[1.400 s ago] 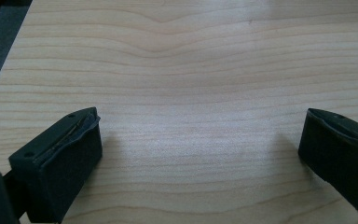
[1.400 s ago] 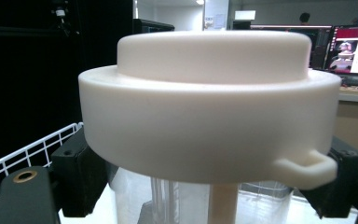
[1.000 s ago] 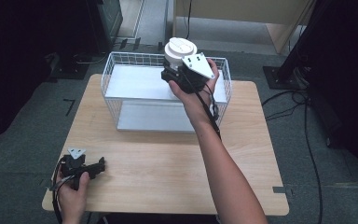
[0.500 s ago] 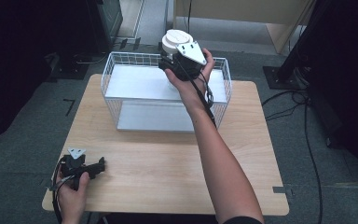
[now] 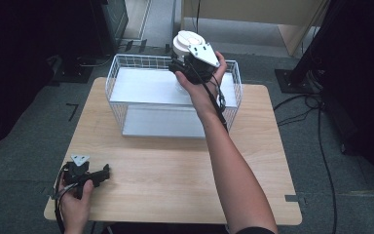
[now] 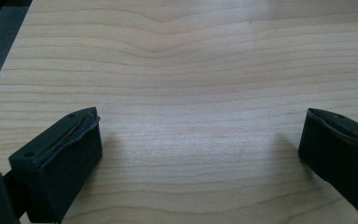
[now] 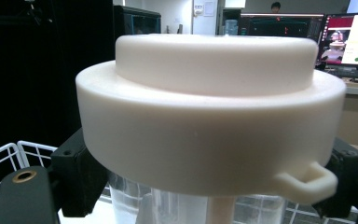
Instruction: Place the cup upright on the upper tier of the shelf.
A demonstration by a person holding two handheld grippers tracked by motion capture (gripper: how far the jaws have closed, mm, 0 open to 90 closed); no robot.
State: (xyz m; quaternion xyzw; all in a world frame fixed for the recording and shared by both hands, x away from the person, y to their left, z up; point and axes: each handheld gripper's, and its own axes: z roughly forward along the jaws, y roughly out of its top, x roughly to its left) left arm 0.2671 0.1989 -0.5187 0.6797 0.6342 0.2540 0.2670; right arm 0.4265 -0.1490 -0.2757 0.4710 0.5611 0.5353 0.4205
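The jar [image 7: 182, 205] is standing upright in the air above the far edge of the white wire basket [image 5: 121, 83], with the right gripper [image 5: 187, 66] closing on it from both sides just under the lid. Its body is looking clear and see-through, and it is wearing a wide, cream-white round lid [image 7: 212, 112] that is stepping up to a smaller raised disc on top. A small loop-shaped tab [image 7: 307, 184] is sticking out from the lower rim of the lid, and the lid is sitting level and closed on the jar.
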